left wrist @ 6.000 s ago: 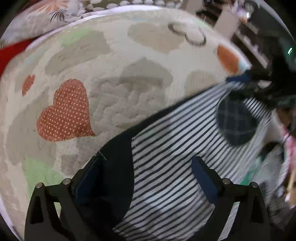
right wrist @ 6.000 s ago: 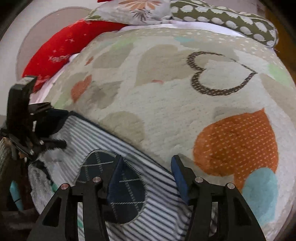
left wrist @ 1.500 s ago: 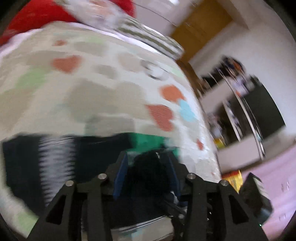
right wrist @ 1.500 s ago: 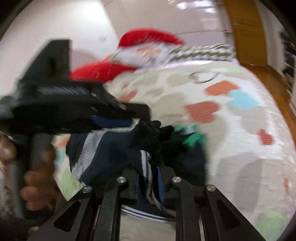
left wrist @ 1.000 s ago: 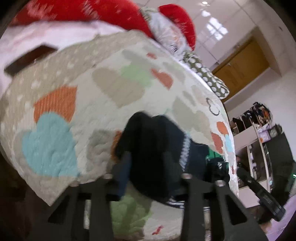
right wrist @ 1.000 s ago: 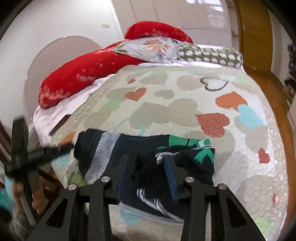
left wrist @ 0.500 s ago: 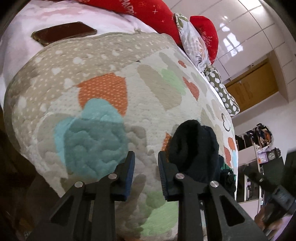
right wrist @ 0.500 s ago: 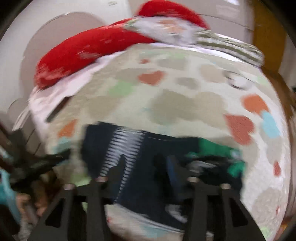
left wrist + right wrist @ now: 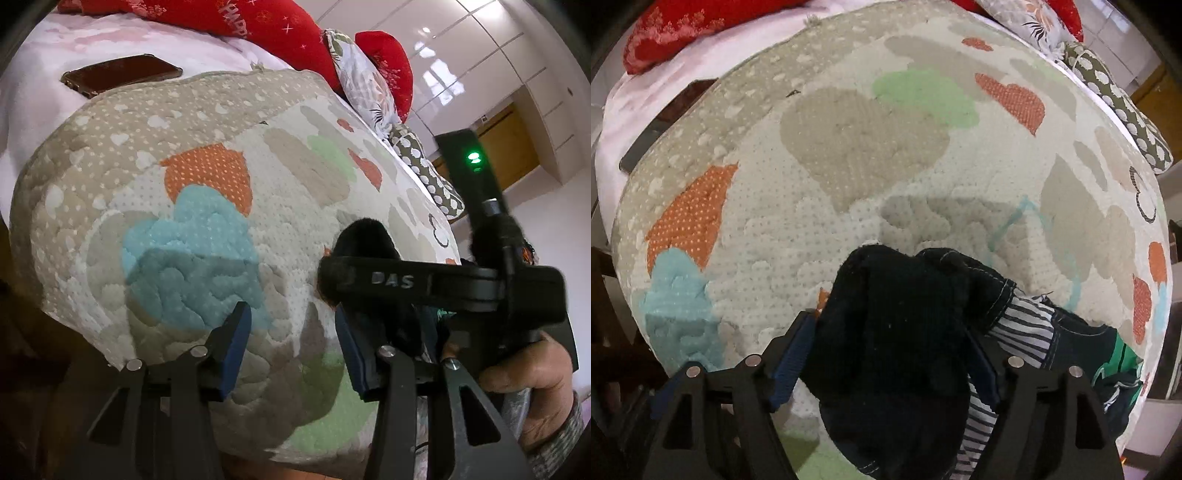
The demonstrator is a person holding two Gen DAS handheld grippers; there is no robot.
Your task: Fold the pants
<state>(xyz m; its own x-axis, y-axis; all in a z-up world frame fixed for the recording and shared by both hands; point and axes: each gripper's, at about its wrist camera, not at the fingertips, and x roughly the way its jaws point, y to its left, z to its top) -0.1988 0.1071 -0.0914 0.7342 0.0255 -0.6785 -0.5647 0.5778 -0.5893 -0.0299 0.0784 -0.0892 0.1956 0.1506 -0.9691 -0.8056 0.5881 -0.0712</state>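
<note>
The pants (image 9: 908,332) are dark navy with a striped panel and a green patch, bunched near the quilt's front edge. My right gripper (image 9: 886,354) has its jaws spread wide around the dark bundle, which fills the gap between them; a firm pinch does not show. My left gripper (image 9: 291,343) is open and empty, hovering over the quilt near its corner. In the left wrist view the right gripper's body (image 9: 443,284) crosses in front of the dark pants (image 9: 365,236), held by a hand.
A heart-patterned quilt (image 9: 207,206) covers the bed. A dark phone (image 9: 118,74) lies on the pink sheet beyond it. Red and floral pillows (image 9: 280,33) line the far side. The quilt's near edge drops off below both grippers.
My left gripper has opened wider and stays over the quilt corner. The right gripper has moved in close, and now sits low over the bunched pants.
</note>
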